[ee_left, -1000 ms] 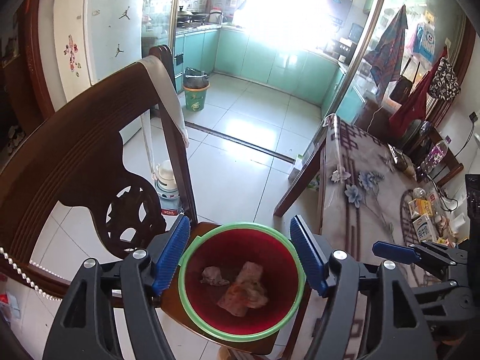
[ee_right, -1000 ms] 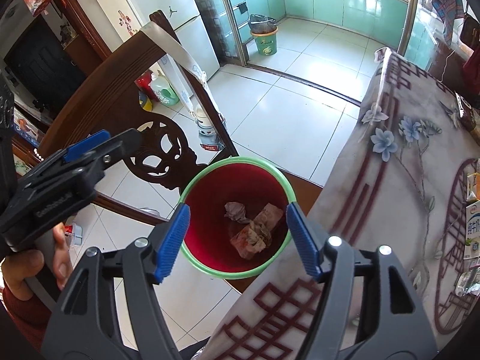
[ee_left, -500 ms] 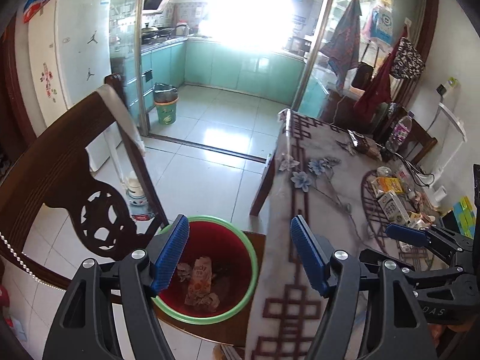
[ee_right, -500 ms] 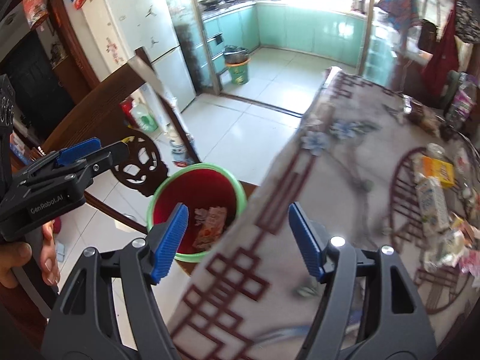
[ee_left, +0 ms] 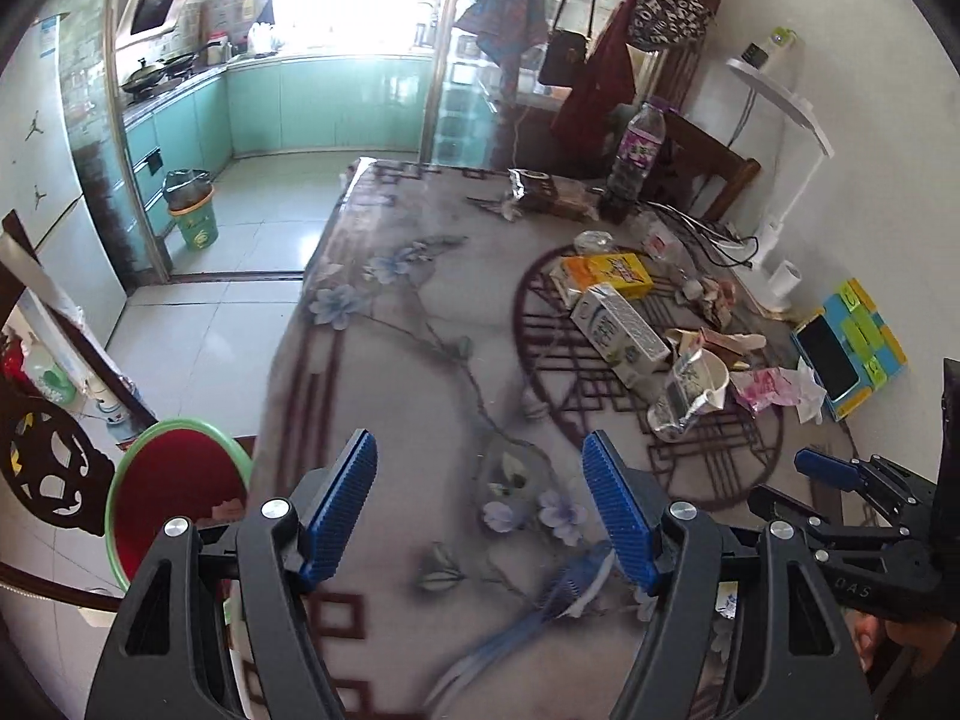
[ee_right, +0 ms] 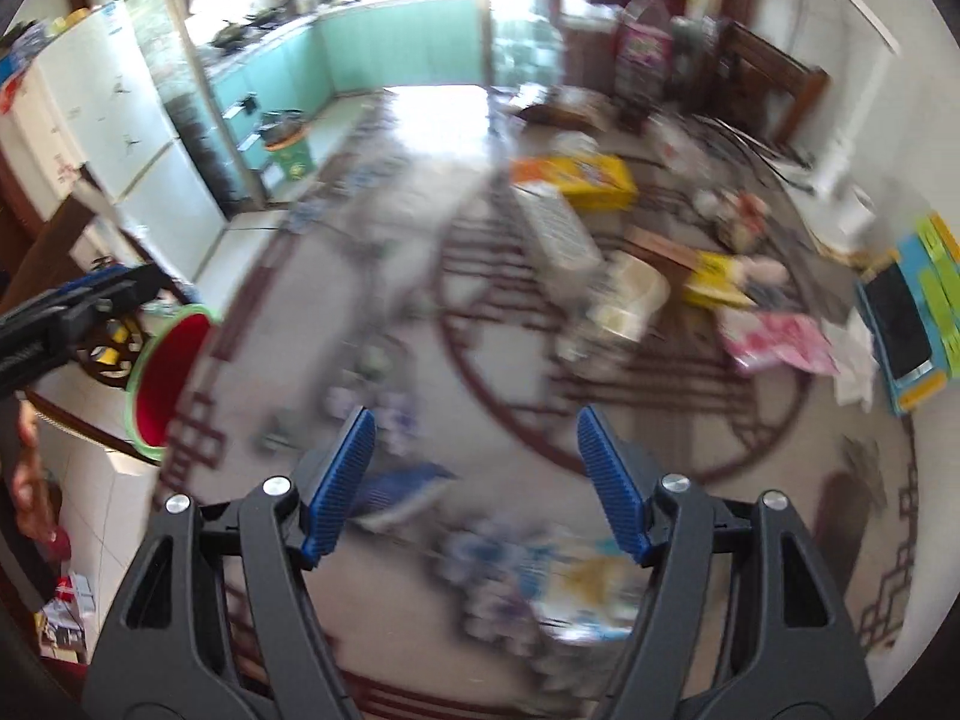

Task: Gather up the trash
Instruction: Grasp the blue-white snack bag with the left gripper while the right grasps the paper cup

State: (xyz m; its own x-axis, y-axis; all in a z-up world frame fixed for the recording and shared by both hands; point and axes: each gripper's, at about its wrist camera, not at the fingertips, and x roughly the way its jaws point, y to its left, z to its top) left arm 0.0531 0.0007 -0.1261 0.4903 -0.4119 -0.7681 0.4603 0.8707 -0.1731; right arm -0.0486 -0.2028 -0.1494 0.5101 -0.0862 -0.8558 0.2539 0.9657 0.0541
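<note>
blue ribbed pads face each other across a wide gap on both tongs, and nothing sits between them: the left gripper (ee_left: 480, 495) hangs spread apart over the flowered tablecloth (ee_left: 390, 324), and the right gripper (ee_right: 474, 474) hangs the same way, empty, over the same cloth, though its own view is smeared with blur. taking the round dark lattice pattern (ee_left: 654, 396) printed on the cloth as the landmark, the trash lies mostly on it and along its far and right-hand rim: a yellow carton (ee_left: 606, 273) at the far edge, a white milk carton (ee_left: 618, 327) lying on its side just nearer than that, a crumpled foil wrapper with a white cup (ee_left: 690, 387) near the middle, and a pink wrapper (ee_left: 768, 387) at the right rim with some torn paper beside it. just beyond the right rim rests a blue and green box with a phone (ee_left: 840, 354) on it. beyond the far rim stands a plastic bottle (ee_left: 636, 159), upright. well to the left of the pattern, off the table's edge, stands the red bin with a green rim (ee_left: 174, 480) on a wooden chair seat; from this angle i cannot see its bottom. the left gripper's tips hover over bare cloth just short of the pattern's near-left rim, and the right gripper (ee_left: 840, 474) shows at the near-right of it, apart from the litter.
</note>
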